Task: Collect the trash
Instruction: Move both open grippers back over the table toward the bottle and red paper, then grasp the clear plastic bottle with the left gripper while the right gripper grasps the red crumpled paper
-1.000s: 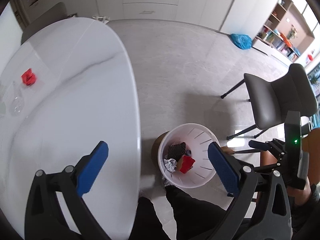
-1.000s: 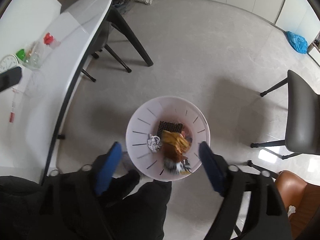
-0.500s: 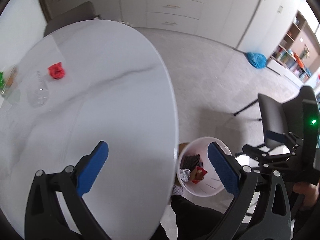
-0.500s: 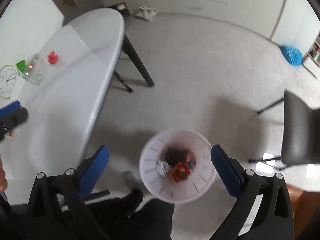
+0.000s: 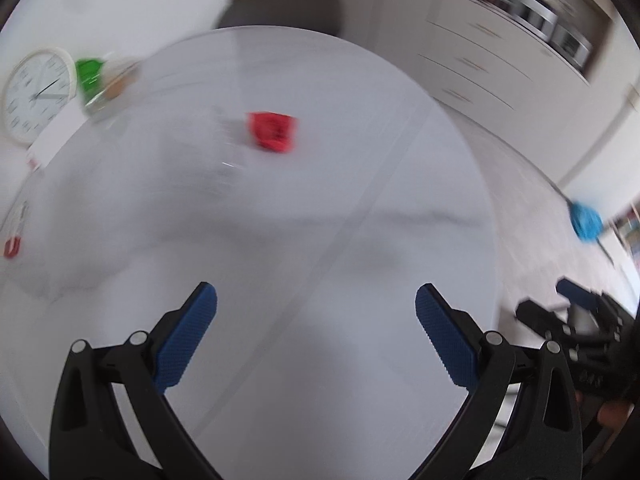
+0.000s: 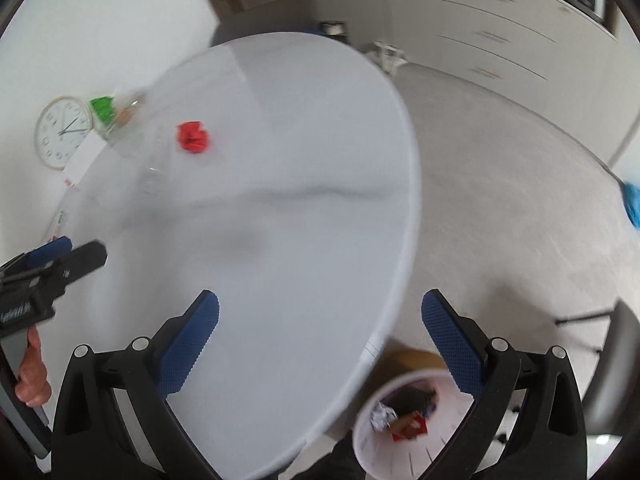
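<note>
On the far left a wall clock (image 6: 63, 132) leans by the table edge, and just beside it sit a green wrapper (image 6: 102, 108) and some clear plastic litter (image 5: 218, 152) — too blurred to name further. A little to the right lies a crumpled red wrapper (image 5: 273, 131), alone on the white table (image 5: 320, 220) and well apart from both tools.

The left gripper (image 5: 316, 312) hangs over the bare near part of the table, its blue pads spread wide with nothing between them. The right gripper (image 6: 320, 316) is likewise wide open and empty; its jaws have just been opening.

Low on the right, beside the table's edge, the white bin (image 6: 372, 452) on the floor already holds several pieces — crumpled foil, something dark, a red-and-brown scrap. So part of the job looks done; the red wrapper, the green one and the clear plastic are left to fetch. A blue bag (image 6: 632, 204) lies far off on the floor.
</note>
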Motion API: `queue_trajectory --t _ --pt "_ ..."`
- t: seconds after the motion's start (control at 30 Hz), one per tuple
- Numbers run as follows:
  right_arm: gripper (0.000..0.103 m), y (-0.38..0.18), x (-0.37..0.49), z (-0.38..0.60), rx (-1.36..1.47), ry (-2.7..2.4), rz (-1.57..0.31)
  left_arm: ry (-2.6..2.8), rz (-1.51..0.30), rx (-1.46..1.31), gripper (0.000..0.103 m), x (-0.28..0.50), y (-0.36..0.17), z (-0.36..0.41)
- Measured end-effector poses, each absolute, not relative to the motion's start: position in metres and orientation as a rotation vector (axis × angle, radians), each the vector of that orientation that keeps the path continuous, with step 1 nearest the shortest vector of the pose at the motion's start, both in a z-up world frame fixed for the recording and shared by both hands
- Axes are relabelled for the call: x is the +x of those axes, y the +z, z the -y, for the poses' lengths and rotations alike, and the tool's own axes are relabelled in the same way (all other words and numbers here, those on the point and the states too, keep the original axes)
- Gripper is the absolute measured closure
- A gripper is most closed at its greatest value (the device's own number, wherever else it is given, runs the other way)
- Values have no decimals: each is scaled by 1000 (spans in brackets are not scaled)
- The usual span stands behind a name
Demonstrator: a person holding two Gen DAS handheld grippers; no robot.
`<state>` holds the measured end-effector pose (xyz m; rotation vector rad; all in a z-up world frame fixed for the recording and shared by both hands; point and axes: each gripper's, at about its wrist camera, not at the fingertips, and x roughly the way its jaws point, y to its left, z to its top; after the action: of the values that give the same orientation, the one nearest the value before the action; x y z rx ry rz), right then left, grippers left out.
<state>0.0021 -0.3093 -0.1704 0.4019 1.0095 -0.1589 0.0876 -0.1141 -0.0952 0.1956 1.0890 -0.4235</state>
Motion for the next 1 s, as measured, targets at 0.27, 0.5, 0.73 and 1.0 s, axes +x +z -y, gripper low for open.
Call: queue_trajectory --t 0.27,0.5,0.73,1.0 --pt "2 -173 109 293 327 -58 -1011 -238 -1109 40 8 199 -112 75" --pt "2 -187 186 290 270 -5 -1039 -196 -1206 -9 8 277 -154 77" --pt "2 -201 227 284 205 27 -1063 -168 -1305 -24 8 316 -199 84" --pt "2 -213 251 272 150 86 -1081 -182 -1368 -51 38 326 -223 85"
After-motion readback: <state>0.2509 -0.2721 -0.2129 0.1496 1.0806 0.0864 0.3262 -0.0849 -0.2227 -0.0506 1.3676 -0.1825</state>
